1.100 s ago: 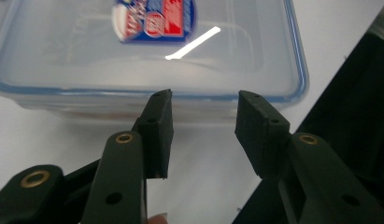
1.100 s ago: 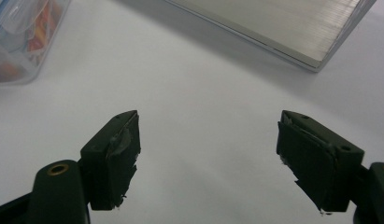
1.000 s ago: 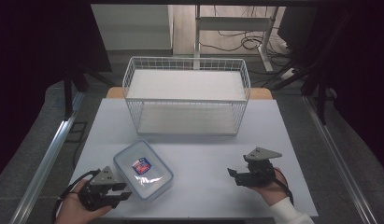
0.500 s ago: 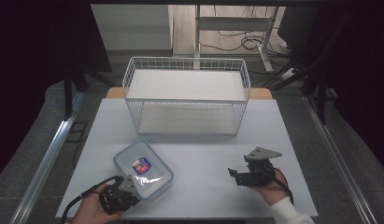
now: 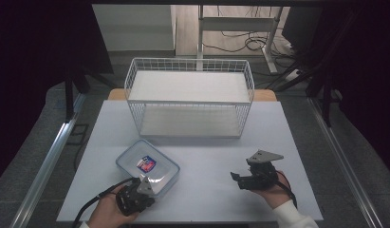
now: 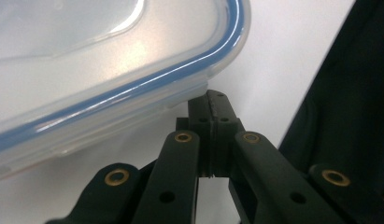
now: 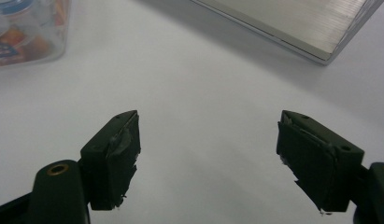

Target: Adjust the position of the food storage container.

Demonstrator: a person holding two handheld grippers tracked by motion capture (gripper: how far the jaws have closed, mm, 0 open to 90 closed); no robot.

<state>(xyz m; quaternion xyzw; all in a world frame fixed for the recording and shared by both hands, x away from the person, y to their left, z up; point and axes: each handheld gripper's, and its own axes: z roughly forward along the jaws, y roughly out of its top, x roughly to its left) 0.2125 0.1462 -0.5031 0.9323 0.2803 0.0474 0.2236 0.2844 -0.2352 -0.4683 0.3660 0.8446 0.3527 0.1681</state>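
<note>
From above the left gripper (image 5: 144, 187) sits at the near corner of the lidded box (image 5: 147, 166) on the table (image 5: 207, 156), while its own camera shows jaws pressed together just under the box's rim, pinching nothing.

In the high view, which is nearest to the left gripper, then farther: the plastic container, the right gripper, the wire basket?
1. Plastic container: right against the left gripper, just beyond its shut jaws.
2. Right gripper: across the table's near edge, to the right.
3. Wire basket: at the table's far side.
</note>
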